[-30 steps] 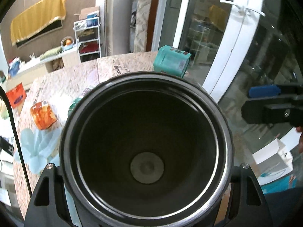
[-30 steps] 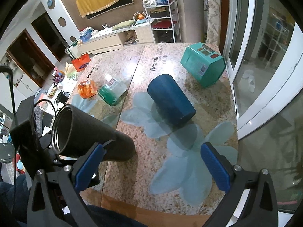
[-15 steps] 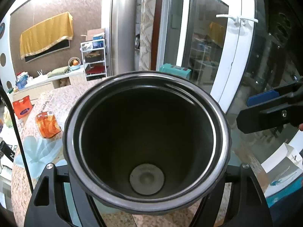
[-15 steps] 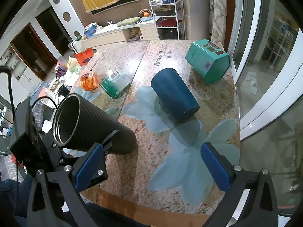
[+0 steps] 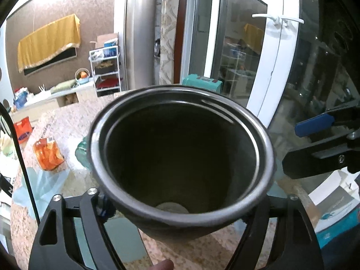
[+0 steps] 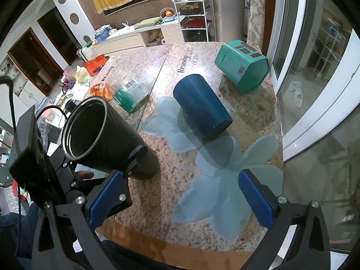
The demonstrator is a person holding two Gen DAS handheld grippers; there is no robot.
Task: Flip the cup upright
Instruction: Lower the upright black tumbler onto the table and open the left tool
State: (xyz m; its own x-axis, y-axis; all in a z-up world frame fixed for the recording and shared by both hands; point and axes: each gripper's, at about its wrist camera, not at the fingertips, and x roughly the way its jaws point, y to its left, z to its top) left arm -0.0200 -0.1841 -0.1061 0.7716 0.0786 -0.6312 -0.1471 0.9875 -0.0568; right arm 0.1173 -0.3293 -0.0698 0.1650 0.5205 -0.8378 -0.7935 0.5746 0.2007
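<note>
Since the left gripper [image 6: 132, 157] is clamped on the tilted black cup [image 6: 108, 139] to stand it up, the right gripper [image 6: 182, 193] hangs wide open, empty.

Black ribbed cup [image 6: 108, 139] tilted, base near table, mouth up-left

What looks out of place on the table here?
Several containers lie tipped on their sides: the dark blue cylindrical cup, the teal angular container and a green-and-clear cup. The black ribbed cup is tilted in the left gripper.
</note>
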